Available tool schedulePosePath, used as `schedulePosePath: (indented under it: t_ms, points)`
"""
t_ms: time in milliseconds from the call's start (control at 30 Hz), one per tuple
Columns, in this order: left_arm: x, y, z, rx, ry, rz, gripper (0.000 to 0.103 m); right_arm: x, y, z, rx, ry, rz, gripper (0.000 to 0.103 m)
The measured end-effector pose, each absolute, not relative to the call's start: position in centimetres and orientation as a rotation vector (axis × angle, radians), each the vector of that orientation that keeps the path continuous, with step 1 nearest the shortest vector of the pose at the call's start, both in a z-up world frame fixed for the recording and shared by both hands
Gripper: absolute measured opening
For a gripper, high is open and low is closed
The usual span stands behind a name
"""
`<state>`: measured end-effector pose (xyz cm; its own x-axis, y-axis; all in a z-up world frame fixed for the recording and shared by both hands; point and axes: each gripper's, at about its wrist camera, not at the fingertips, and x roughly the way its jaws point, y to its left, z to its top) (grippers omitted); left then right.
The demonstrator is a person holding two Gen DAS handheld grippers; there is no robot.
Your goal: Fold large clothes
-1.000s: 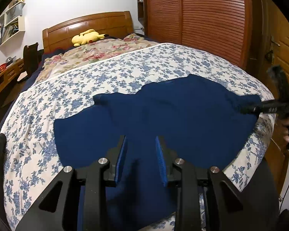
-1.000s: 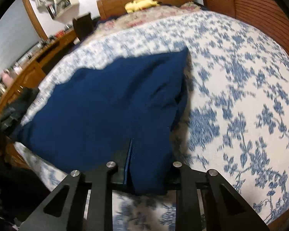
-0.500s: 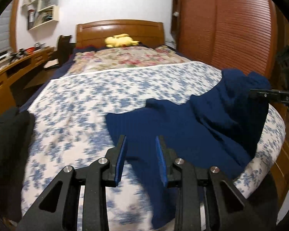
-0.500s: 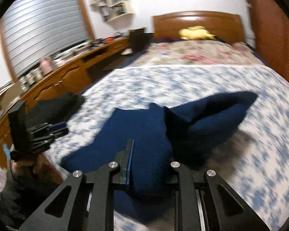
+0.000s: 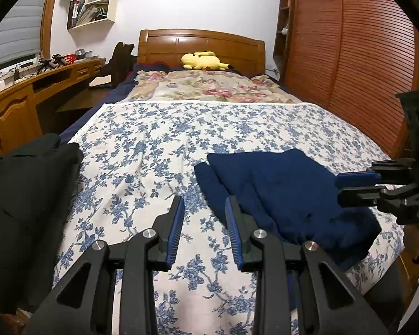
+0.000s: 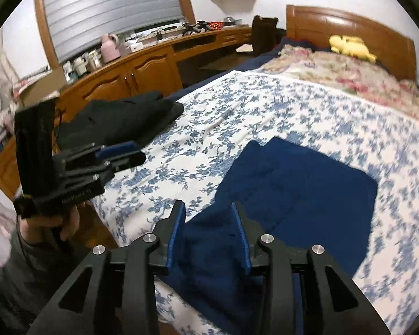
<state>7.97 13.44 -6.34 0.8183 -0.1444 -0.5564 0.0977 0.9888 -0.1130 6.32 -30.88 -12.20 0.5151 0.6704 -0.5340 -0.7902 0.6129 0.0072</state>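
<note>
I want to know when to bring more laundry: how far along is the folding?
Done: the navy garment lies folded on the bed. In hand: the right gripper, jaws opening, is letting its edge go; the left gripper is empty. Left: perhaps another fold, and the black clothes look unfolded.

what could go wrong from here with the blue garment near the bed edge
1. The navy garment lies at the corner of the bed, its near end draping over the edge, so it may slide off.
2. The right gripper is opening with cloth between its jaws; fabric might snag as it withdraws and undo the fold.
3. The left gripper holds nothing, so nothing pins the fold.
</note>
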Motion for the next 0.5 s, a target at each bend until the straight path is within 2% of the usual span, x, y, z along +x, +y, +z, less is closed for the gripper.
schedulePosePath:
  t_ms: [233,500]
  points:
    - [8.0,11.0,-5.6,-0.063,0.590,-0.195,0.031,5.4,-33.7,-13.1,-0.317,0.496,0.730,0.037]
    - [7.4,7.6,-6.3,-0.043,0.639,-0.339,0.031,6.4,-37.6,-16.6,-0.281,0.575,0.598,0.037]
